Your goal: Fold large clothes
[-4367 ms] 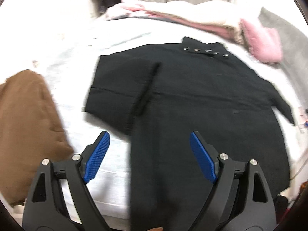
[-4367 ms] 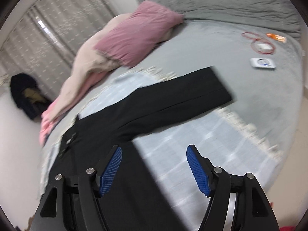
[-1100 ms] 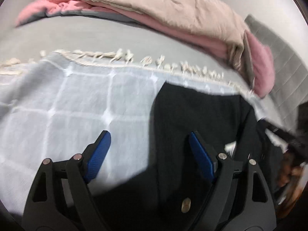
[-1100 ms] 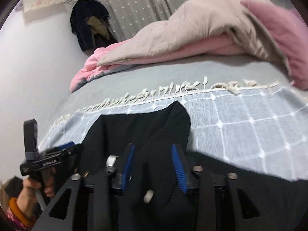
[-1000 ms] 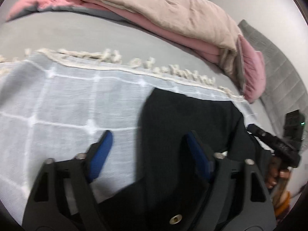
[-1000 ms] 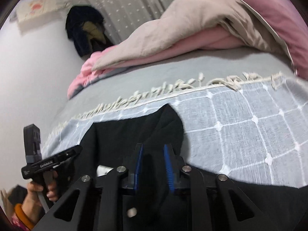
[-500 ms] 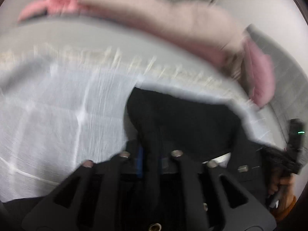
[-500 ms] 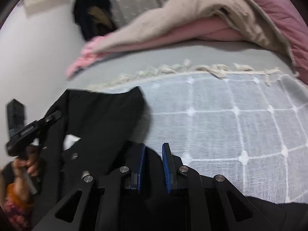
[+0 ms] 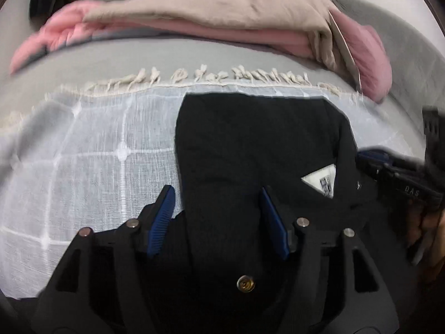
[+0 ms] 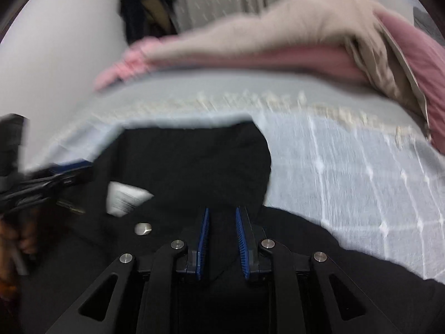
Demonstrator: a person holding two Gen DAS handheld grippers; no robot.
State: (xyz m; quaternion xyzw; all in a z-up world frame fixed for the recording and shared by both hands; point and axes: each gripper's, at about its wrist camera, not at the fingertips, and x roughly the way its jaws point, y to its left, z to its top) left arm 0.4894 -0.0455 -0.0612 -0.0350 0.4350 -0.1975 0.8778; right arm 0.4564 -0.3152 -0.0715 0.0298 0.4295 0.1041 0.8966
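Left claw (image 9: 217,220): jaws opening, black coat (image 9: 250,139) lies between them, not pinched.
Right claw (image 10: 221,239): pinching the coat's fold.
Blanket (image 9: 97,153): under the coat.

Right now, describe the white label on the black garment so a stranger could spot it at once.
Start at the pale checked blanket with its fringed edge, spread over the bed. On it lies the black garment. The white label shows as a small triangle by the collar, with dark print, the only white patch on the black cloth.
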